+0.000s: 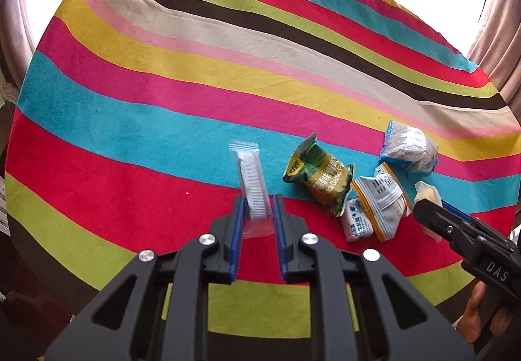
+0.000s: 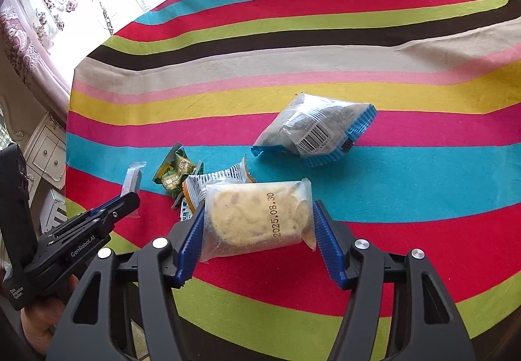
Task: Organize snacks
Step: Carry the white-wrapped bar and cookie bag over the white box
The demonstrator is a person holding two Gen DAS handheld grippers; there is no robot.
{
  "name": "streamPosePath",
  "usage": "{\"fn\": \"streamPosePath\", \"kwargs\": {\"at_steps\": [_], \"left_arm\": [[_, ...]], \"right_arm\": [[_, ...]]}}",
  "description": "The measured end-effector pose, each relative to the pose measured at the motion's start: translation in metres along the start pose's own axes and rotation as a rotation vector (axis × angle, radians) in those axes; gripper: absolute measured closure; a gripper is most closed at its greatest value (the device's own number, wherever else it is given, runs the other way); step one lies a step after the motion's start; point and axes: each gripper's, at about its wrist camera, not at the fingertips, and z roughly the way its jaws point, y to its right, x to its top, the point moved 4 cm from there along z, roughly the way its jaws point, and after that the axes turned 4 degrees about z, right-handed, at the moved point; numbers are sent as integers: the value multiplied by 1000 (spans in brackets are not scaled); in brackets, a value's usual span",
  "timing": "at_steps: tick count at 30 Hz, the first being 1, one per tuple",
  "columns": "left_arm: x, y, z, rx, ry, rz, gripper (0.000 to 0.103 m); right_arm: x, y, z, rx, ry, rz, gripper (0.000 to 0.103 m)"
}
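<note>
My left gripper [image 1: 259, 202] is shut on the clear end of a long white wafer stick packet [image 1: 250, 178], which stands up over the red stripe. The same gripper [image 2: 132, 200] shows at the left of the right wrist view. My right gripper [image 2: 260, 208] is shut on a clear packet with a yellow cake [image 2: 257, 217] stamped with a date, both blue pads pressing its sides. Seen from the left wrist, the right gripper [image 1: 433, 208] is at the right with that cake packet [image 1: 428, 193]. A green pea packet [image 1: 320, 180], an orange-edged packet [image 1: 381, 201] and a small blue-white packet [image 1: 356, 224] lie heaped between the grippers.
A blue-edged clear bag [image 2: 316, 130] lies apart on the pink and blue stripes, beyond the heap. The striped cloth [image 1: 162, 100] covers the whole table. Curtains and a white cabinet [image 2: 49, 149] stand past the table's edge. A hand [image 2: 42, 312] holds the left gripper.
</note>
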Motion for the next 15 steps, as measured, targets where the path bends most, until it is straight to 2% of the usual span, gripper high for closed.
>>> {"fn": "streamPosePath", "kwargs": {"at_steps": [10, 15], "left_arm": [[-13, 14, -17, -7, 1, 22, 85], [-22, 24, -28, -12, -6, 51, 85]], "right_arm": [[-23, 10, -26, -50, 15, 1, 41], [-31, 19, -45, -104, 34, -6, 41]]}}
